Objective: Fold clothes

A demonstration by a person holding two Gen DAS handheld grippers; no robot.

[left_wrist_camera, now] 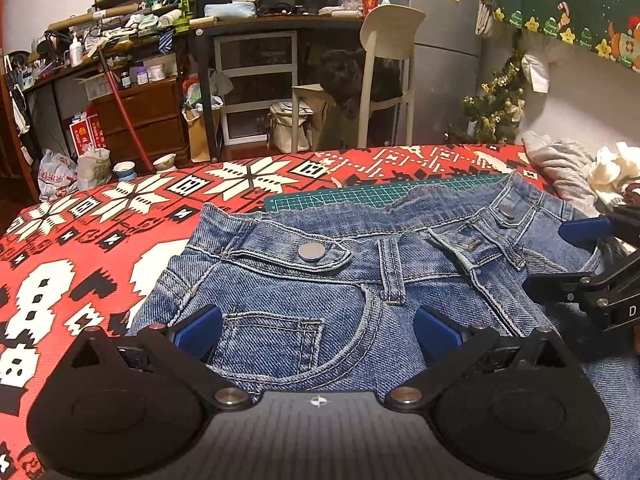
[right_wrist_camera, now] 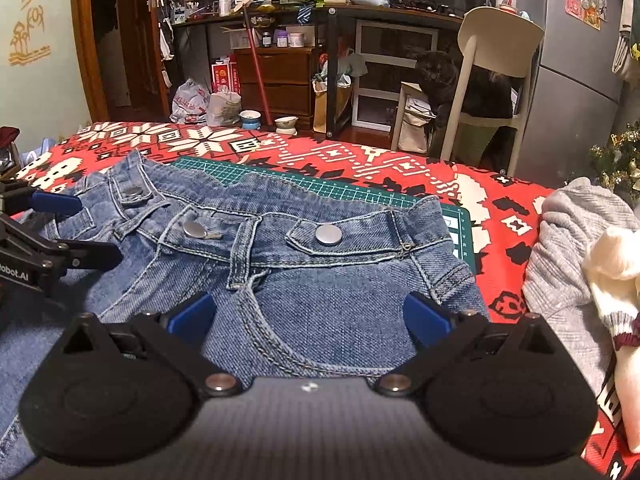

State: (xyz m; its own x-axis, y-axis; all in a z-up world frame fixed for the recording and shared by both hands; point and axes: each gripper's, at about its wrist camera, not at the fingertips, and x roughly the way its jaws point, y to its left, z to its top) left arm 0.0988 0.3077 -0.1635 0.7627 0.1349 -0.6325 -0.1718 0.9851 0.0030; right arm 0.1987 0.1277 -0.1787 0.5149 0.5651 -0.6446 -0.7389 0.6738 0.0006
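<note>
The jeans (left_wrist_camera: 340,280) lie flat, waistband up-frame, on the red patterned blanket (left_wrist_camera: 100,220), partly covering a green cutting mat (left_wrist_camera: 360,192). Left gripper (left_wrist_camera: 316,332): jaws fully apart, over the left pocket. Right gripper (right_wrist_camera: 312,316): jaws apart, holding nothing, over the right pocket.

both wrist views close, angled down, sharing jeans (left_wrist_camera: 320,280) waistband

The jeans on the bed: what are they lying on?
Under the jeans a green cutting mat sticks out past the waistband, lying on the red patterned blanket. How far the mat reaches beneath the denim is hidden.
</note>
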